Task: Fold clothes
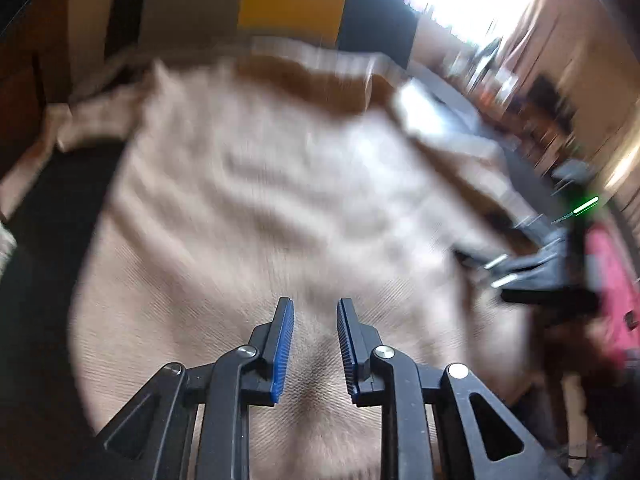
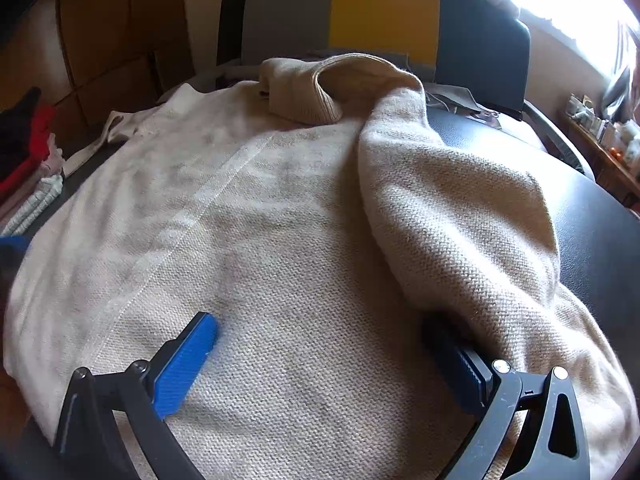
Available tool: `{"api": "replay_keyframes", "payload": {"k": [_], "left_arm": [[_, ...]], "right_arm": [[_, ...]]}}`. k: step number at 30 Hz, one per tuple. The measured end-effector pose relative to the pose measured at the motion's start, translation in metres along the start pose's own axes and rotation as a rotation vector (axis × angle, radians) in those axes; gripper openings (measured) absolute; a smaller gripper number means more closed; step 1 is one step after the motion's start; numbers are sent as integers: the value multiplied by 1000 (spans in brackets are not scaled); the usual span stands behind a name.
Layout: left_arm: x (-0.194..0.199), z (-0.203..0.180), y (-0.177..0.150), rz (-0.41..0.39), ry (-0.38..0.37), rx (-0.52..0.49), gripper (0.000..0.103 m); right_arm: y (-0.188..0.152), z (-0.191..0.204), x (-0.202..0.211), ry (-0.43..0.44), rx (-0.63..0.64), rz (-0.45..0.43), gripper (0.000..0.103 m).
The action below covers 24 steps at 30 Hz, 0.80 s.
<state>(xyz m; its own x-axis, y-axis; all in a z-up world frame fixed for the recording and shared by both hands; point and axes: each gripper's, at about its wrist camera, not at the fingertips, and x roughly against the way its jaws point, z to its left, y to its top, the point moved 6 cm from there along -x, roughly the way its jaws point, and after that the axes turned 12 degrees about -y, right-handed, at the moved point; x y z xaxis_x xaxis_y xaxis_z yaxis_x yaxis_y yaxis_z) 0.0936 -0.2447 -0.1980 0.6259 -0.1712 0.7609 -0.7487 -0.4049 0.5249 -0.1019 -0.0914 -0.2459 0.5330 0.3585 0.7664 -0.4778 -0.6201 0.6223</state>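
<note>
Claws first: my right claw is spread wide, resting on the cream sweater; my left claw hangs just above it, pads slightly parted, gripping nothing. Sweater lies flat on the dark surface, one sleeve folded inward, a chair beyond its collar.

We count one beige knit sweater spread on one dark table, one chair behind the table's far edge, one pile of clothes at its left edge, and two grippers.

Each tool: black linkages, silver screws, blue ribbed pads.
</note>
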Motion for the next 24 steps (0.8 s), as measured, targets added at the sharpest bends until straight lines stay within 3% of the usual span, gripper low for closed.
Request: {"api": "replay_keyframes", "payload": {"k": [2, 5, 9, 13, 15, 18, 20, 24], "left_arm": [[1, -5, -5, -22, -20, 21, 24], [4, -9, -10, -19, -44, 50, 24], [9, -23, 2, 6, -104, 42, 24], [7, -65, 35, -34, -108, -144, 24], [-4, -83, 49, -29, -98, -223, 25], [-26, -106, 69, -6, -100, -317, 25], [-45, -112, 65, 23, -96, -340, 25], [-74, -106, 58, 87, -101, -305, 26]], "right_arm": [[-3, -4, 5, 3, -9, 15, 103], [-15, -35, 36, 7, -103, -30, 103], [-49, -116, 72, -147, -267, -35, 103], [-91, -198, 89, -222, -473, 58, 102], [-103, -223, 92, -271, -510, 77, 97], [-109, -233, 84, -322, -506, 109, 95], [-110, -233, 76, -342, -495, 131, 95], [-114, -233, 60, -381, -474, 174, 95]]}}
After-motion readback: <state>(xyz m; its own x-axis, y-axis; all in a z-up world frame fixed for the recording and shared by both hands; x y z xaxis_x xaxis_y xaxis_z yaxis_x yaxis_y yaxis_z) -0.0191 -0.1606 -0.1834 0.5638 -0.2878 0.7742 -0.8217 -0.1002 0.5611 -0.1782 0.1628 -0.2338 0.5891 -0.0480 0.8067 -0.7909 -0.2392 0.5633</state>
